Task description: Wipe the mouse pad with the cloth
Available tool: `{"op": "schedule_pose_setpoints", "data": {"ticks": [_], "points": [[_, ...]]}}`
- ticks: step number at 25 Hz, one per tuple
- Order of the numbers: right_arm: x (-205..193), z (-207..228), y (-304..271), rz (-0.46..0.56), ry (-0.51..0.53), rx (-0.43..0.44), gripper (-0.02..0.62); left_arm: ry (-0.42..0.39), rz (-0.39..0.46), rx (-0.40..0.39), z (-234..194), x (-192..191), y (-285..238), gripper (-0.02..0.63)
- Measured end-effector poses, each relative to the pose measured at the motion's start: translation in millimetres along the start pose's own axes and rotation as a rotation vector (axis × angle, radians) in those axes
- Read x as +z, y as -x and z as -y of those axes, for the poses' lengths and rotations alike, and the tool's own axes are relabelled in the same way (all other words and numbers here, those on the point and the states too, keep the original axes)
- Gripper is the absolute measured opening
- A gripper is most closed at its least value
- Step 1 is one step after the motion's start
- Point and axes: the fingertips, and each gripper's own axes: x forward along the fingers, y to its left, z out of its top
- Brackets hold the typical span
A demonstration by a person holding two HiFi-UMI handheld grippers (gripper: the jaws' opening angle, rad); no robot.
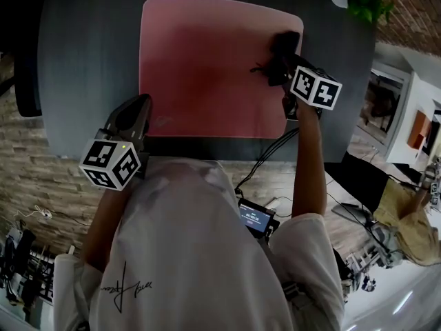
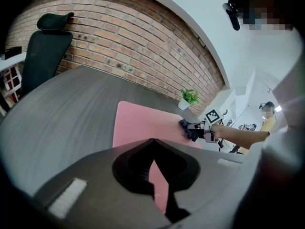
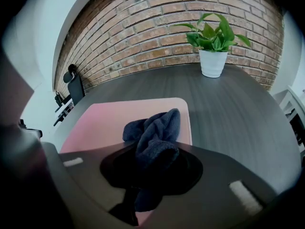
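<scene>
Head view shows the dark blue fleecy cloth [image 1: 281,52] bunched up on the far right corner of the pink rectangular mouse pad with rounded corners [image 1: 200,67], and the right gripper view confirms that the right gripper [image 3: 151,178] is clamped on the near end of the cloth, whose free folds rest on the pad just inside its far edge. The pad lies flat on the dark grey wood-grain table [image 1: 89,54] with no other object on it. Its surface looks much the same all over apart from a slightly darker tone toward the middle, so nothing shows which parts have been wiped. I judge the wiping to be at an early or partial stage: the cloth is gripped and in contact at one corner, and the broad left and near stretches of the pad are likely left to cover. The left gripper [image 1: 134,116] sits near the pad's near left corner, its jaws drawn together on nothing, with only a thin sliver of pink showing between them; whether it presses on the pad I cannot tell. Farther out, a green plant in a white pot [image 3: 212,63] stands on the table before a red brick wall [image 3: 157,27].
</scene>
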Motion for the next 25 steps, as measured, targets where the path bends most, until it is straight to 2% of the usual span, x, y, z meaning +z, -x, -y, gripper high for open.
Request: {"op": "schedule_pose_setpoints", "data": {"ticks": [14,25], "points": [[21,-24,-22,-0.012,0.064,0.003,0.106,0.046,0.007,0.006,-8,-1,1,0.012],[35,-67,-42,-0.006,0.109,0.038,0.106,0.078,0.018,0.014,-22,0,7,0.012]]}}
